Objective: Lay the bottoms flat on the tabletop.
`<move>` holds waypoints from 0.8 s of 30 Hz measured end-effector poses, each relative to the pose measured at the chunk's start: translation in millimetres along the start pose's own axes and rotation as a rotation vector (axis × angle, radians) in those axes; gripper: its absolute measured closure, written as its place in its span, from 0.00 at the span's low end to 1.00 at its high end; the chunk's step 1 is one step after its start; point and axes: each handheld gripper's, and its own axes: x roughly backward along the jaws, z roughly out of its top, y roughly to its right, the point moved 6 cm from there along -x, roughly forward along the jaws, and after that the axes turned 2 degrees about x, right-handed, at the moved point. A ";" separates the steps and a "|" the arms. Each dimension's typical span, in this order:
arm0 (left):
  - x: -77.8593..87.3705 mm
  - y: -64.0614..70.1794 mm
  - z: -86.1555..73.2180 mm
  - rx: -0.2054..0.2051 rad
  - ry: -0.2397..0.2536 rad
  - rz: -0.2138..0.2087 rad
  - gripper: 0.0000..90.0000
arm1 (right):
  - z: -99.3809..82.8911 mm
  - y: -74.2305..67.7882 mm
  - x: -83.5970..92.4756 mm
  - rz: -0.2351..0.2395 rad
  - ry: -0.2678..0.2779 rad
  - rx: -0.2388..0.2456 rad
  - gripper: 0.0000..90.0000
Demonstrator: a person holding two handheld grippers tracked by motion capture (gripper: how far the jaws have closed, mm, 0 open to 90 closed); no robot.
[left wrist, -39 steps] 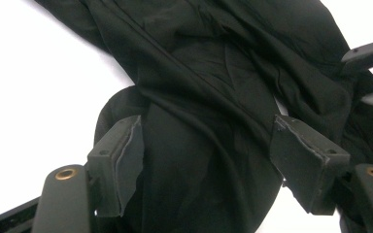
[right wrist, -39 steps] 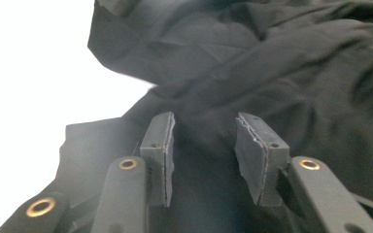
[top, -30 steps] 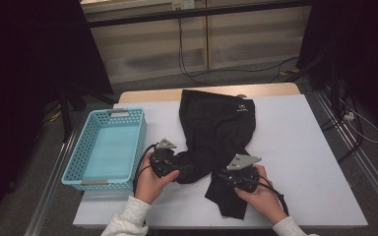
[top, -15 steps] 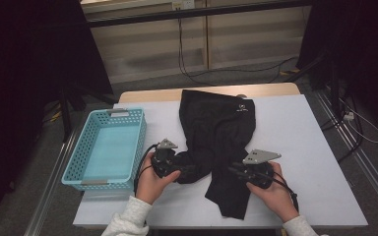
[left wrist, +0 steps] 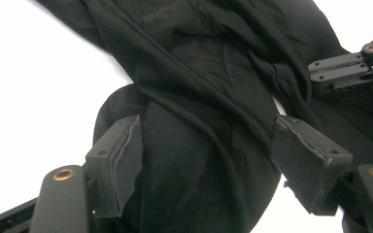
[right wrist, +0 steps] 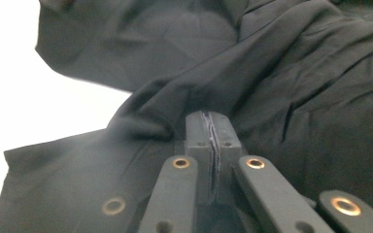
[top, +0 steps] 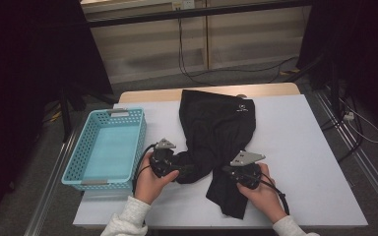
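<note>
Right gripper [right wrist: 212, 127] has just snapped its jaws shut, pinching a fold of the black garment [top: 216, 128], ready to fold it

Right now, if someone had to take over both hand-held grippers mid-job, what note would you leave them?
Left hand-held gripper: jaws apart, a bunched fold of the black garment lying between the pads, not pinched.
Right hand-held gripper: jaws together at the garment's edge after a quick open-and-close; whether cloth is caught between the pads is hard to tell.
Garment: spread on the white table, gathered narrow in the middle between the two grippers.
Blue basket: on the table's left side, nothing in it.
Done: garment gathered at the middle.
Left: probably fold it and put it in the basket.
</note>
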 end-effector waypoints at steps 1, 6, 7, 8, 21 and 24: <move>0.8 0.1 0.3 -0.005 -0.001 -0.002 0.31 | 0.5 1.7 2.4 0.009 0.009 -0.017 0.99; 1.9 2.6 2.1 -0.008 0.004 -0.010 0.31 | 1.1 16.4 25.0 0.014 0.068 -0.065 0.99; 1.2 3.3 2.0 -0.009 0.003 -0.009 0.31 | 0.8 19.8 29.3 0.011 0.077 -0.073 0.99; 0.5 4.3 1.7 -0.007 -0.002 -0.013 0.31 | 0.1 22.7 32.5 0.015 0.087 -0.088 0.99; -4.3 16.8 5.5 -0.036 0.020 -0.034 0.32 | -17.9 36.3 28.6 -0.030 0.038 -0.091 0.90; -5.4 23.3 7.6 -0.055 0.024 -0.044 0.33 | -18.4 35.5 27.6 -0.024 0.032 -0.091 0.96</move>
